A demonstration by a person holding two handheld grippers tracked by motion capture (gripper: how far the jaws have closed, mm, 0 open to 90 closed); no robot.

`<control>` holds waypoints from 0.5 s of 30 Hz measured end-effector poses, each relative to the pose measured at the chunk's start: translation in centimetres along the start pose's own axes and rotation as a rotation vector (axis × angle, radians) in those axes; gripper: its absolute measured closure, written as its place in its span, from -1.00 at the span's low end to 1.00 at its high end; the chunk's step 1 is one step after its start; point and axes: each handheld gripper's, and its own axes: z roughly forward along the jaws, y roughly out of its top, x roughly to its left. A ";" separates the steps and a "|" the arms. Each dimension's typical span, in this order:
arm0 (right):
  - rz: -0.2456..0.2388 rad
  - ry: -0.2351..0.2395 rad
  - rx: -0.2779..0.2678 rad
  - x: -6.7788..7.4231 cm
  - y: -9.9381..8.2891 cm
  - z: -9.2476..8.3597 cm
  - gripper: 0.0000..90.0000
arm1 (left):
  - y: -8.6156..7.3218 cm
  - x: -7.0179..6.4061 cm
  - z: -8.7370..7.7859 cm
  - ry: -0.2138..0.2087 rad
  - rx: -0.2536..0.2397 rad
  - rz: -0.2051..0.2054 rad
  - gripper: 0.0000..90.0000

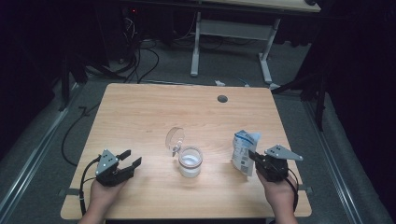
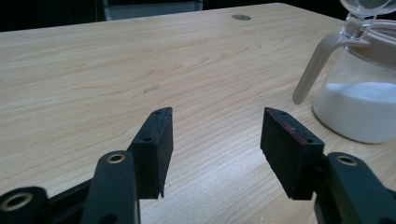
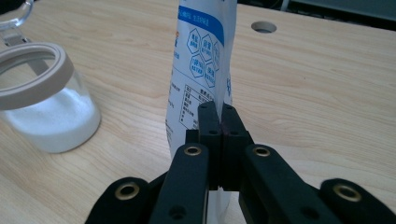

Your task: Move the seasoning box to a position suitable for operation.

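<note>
Near the desk's front right corner, your right gripper [image 1: 254, 157] has its jaws pressed flat together on the lower edge of a blue-and-white pouch [image 1: 244, 150]. In the right gripper view the two black jaws meet with the thin edge of the pouch [image 3: 201, 60] pinched between them, and the pouch rises upright above them, its printed panel toward the camera. From the high view the pouch stands near the right edge of the desk [image 1: 149, 107], closer to the front than to the back.

Your left gripper [image 1: 130, 158] sits near the front left corner, with your left hand [image 1: 103, 195] behind it at the front edge. Its jaws stand well apart and hold nothing; in the left gripper view bare wood shows between the two pads [image 2: 156, 140]. It points toward the middle of the desk and is well apart from the jar.

Between your two grippers, a little forward of the desk's middle, stands a glass jar [image 1: 190, 161] holding white powder in its lower part. Its hinged lid [image 1: 175, 138] is swung open and stands up behind the mouth, toward the back edge. In the right gripper view the jar [image 3: 44, 100] is just left of the pouch, not touching it. A round cable hole [image 1: 222, 98] lies near the back edge, right of centre.
</note>
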 end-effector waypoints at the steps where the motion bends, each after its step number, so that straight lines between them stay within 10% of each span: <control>1: 0.006 0.002 -0.018 0.1 -0.2 0.0 1.00 | -0.1 0.1 0.0 0.004 0.007 0.000 -0.01; 15: 0.011 0.012 -0.152 0.0 -0.5 0.7 1.00 | -1.0 1.5 -1.9 0.152 0.037 -0.017 0.00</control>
